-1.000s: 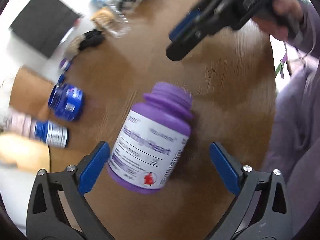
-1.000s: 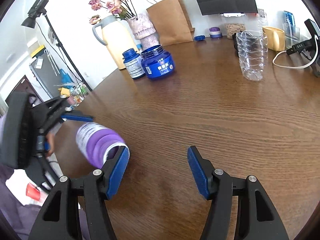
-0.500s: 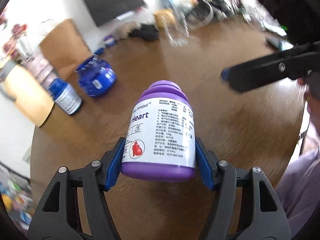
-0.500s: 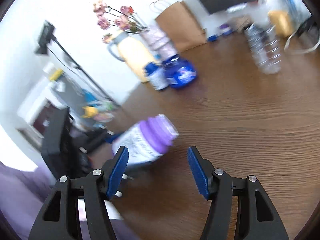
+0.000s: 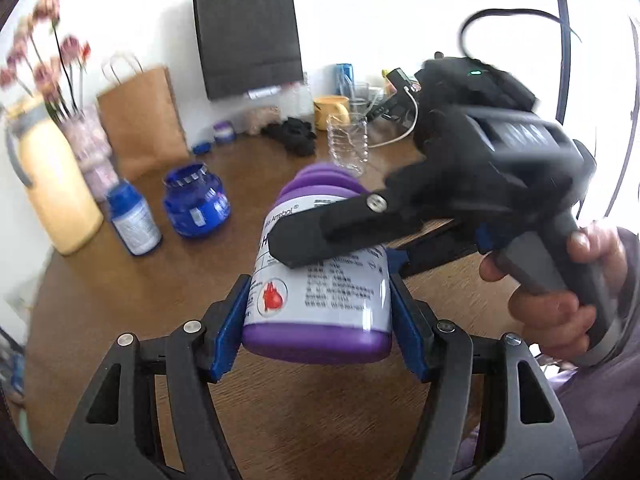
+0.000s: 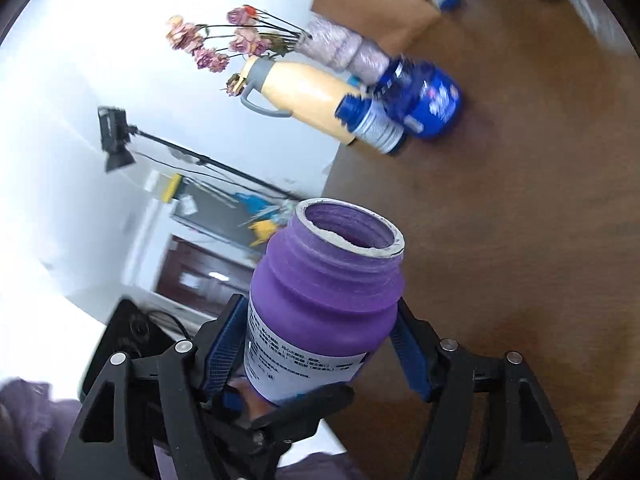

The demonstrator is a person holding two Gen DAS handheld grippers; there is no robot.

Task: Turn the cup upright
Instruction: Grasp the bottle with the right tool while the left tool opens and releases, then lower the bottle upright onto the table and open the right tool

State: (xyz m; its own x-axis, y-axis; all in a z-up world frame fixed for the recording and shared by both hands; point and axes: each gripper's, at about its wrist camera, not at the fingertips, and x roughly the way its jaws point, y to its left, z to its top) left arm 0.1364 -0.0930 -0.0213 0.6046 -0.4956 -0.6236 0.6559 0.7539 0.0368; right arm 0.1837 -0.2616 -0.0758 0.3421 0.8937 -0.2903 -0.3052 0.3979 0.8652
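The cup is an open purple jar (image 5: 320, 300) with a white label and no lid. My left gripper (image 5: 318, 316) is shut on its lower body and holds it above the wooden table (image 5: 120, 300). My right gripper (image 6: 316, 344) comes in from the right and clamps the jar (image 6: 324, 304) around its upper body; the jar's open mouth faces up and away in the right wrist view. In the left wrist view one black finger of the right gripper (image 5: 332, 232) lies across the label.
Two blue jars (image 5: 196, 200) (image 5: 134, 222), a yellow jug (image 5: 56, 184), a flower vase and a brown paper bag (image 5: 144, 120) stand at the table's far left. A clear plastic bottle (image 5: 348, 144), yellow mug and cables sit at the back.
The left gripper closed on the lying jar and lifted it off the table. The right gripper swung over and closed on the jar's upper body.
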